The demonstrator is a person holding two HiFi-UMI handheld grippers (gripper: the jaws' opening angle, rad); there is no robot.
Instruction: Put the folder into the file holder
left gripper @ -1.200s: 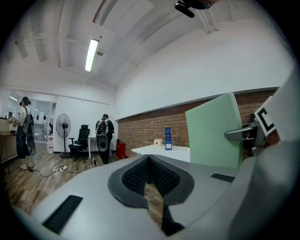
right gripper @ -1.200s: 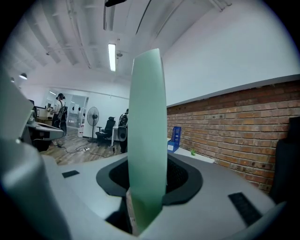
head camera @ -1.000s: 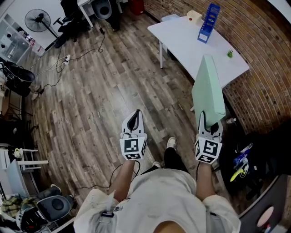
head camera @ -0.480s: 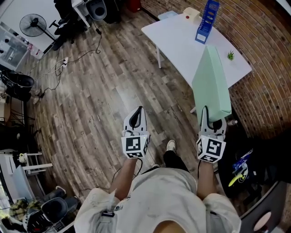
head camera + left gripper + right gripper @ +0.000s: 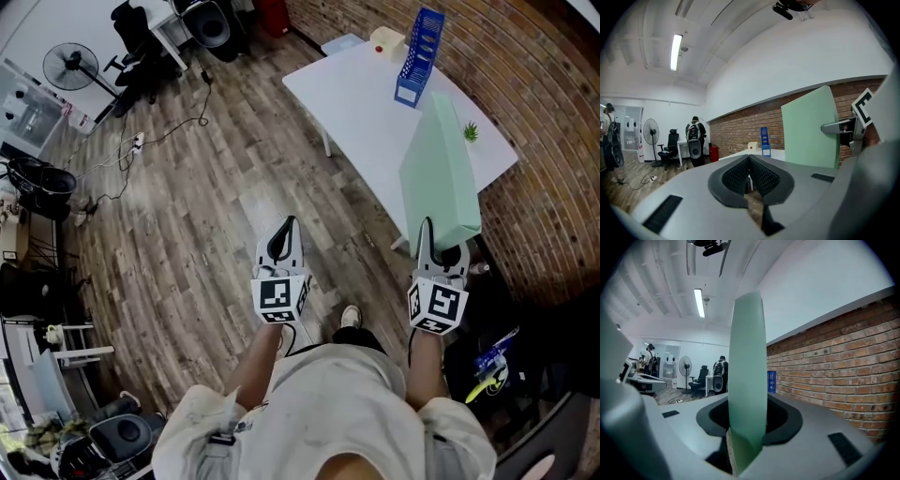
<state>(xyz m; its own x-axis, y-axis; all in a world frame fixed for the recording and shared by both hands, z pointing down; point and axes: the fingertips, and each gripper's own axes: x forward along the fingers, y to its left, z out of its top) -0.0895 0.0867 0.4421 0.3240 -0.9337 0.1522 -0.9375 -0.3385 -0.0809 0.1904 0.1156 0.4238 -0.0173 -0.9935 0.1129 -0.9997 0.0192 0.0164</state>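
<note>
Fingers (image 5: 787, 420) of the right gripper (image 5: 438, 246) pinch the pale green folder (image 5: 439, 173) by its near edge. It stands upright at the white table's (image 5: 356, 94) near-right side, and the blue file holder (image 5: 414, 56) is at the far end. The left gripper (image 5: 281, 242) is closed and empty. The folder is judged light, stiff and prone to sway.

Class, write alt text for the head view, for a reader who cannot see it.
Seen from above, a person's right gripper clamps a pale green folder held on edge; the left gripper is shut and empty. Ahead, a blue file holder stands on a white table.
</note>
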